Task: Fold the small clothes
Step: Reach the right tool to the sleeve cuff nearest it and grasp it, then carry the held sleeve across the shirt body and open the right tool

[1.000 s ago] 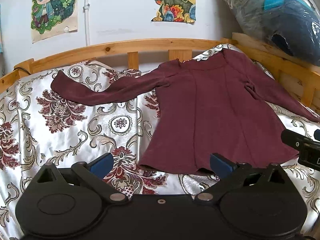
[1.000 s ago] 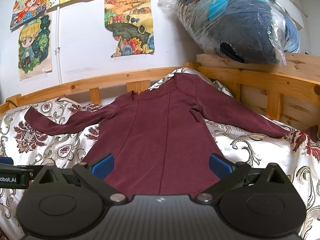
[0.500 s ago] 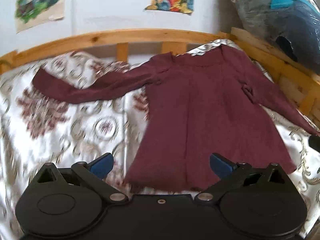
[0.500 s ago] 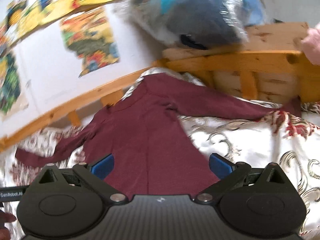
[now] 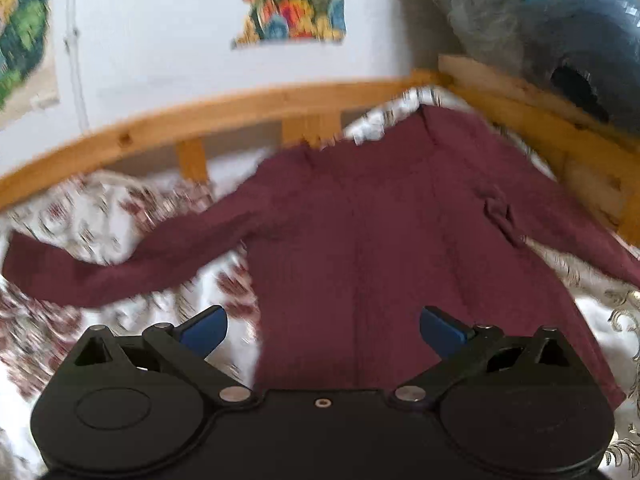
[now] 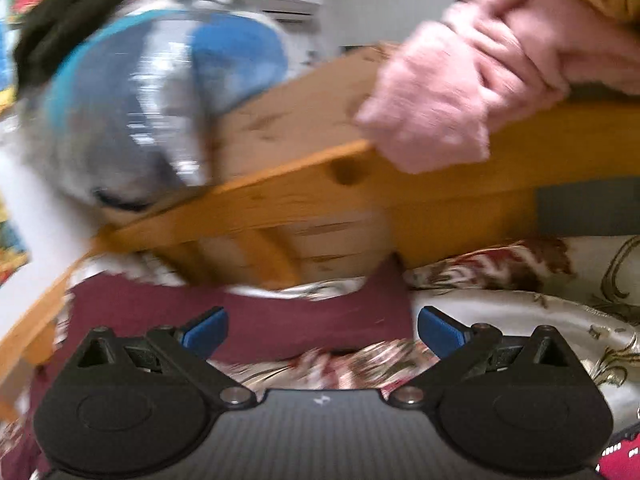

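Now the dark red shirt lies flat on the bed, sleeves spread. Both claws, left claw and right claw, are wide and empty. The right one should pinch the sleeve end firmly.

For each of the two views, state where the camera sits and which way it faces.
Left wrist: sits on the open left gripper, low over the bed, facing the maroon top and the wooden rail before the wall; only its own fingers show.
Right wrist: sits on the open right gripper, tilted, facing the top's sleeve end and the side rail; only its own fingers show.
Shared: the maroon top, patterned bedspread, bagged bundle.
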`<control>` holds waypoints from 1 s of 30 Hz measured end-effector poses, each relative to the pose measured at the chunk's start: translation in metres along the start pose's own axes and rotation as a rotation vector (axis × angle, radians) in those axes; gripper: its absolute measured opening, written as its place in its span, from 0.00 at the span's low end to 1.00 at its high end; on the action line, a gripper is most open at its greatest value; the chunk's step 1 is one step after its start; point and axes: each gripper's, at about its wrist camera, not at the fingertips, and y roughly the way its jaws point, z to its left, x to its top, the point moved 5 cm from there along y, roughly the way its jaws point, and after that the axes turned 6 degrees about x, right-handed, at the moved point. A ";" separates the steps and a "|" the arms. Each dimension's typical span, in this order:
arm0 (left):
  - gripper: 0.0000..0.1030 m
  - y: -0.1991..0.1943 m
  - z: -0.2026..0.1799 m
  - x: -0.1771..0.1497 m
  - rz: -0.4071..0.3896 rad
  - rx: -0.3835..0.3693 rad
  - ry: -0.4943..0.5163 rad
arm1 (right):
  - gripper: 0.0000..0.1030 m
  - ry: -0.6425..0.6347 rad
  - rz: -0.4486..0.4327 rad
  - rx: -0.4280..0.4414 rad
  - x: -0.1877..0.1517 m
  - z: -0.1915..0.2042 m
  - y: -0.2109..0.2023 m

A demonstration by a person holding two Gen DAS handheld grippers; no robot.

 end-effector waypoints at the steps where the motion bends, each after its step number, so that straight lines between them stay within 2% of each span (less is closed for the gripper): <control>1: 0.99 0.007 -0.004 -0.005 0.030 -0.014 0.000 | 0.98 0.004 -0.003 -0.021 0.000 -0.005 0.007; 4: 0.99 0.022 -0.009 -0.018 0.083 -0.046 0.013 | 0.93 0.005 0.021 -0.085 -0.003 -0.014 0.029; 12: 0.99 0.033 0.006 -0.035 0.116 -0.010 0.049 | 0.76 0.050 0.120 -0.204 -0.021 -0.033 0.078; 13: 0.99 0.033 0.008 -0.036 0.122 -0.005 0.049 | 0.69 0.056 0.126 -0.212 -0.024 -0.035 0.081; 14: 0.99 0.033 0.011 -0.038 0.128 0.000 0.047 | 0.55 0.052 0.123 -0.223 -0.024 -0.035 0.082; 17: 0.99 0.034 0.018 -0.039 0.141 0.021 0.032 | 0.21 0.034 0.104 -0.252 -0.026 -0.032 0.082; 19: 0.99 0.035 0.020 -0.038 0.151 0.026 0.017 | 0.09 0.020 0.088 -0.251 -0.027 -0.030 0.080; 25: 0.99 0.034 0.020 -0.030 0.142 0.032 0.010 | 0.07 -0.141 -0.030 -0.192 -0.015 0.005 0.061; 30: 0.99 0.033 0.027 -0.023 0.122 0.037 0.010 | 0.06 -0.288 -0.124 -0.036 -0.004 0.065 0.044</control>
